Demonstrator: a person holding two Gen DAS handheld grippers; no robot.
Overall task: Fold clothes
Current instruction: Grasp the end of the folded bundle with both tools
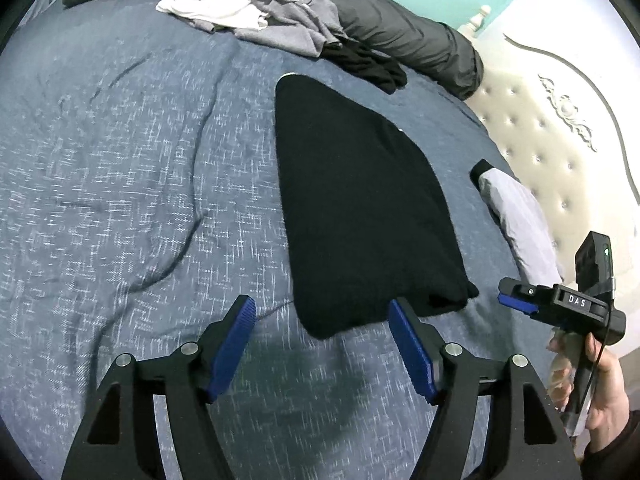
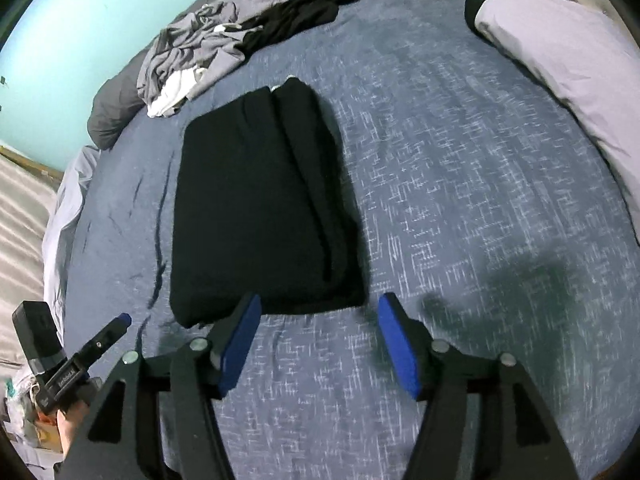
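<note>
Black garment (image 2: 264,204) folded, its layers indistinct; both grippers spread.

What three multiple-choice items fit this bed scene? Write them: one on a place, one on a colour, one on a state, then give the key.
1. Where does the unfolded pile of clothes lie?
A. at the far edge of the bed, beyond the folded garment
B. between the left gripper's fingers
C. on the pillow

2. What colour is the folded garment?
A. white
B. black
C. red

3. How do the left gripper and right gripper stand?
A. both shut on cloth
B. one open, one shut
C. both open, holding nothing

Key: 1 A, the grey, white and black heap sits behind the garment against the dark rolled duvet. 2 B, it is a black rectangle on the blue bedspread. 3 C, each wrist view shows blue pads spread apart with only bedspread between them.
</note>
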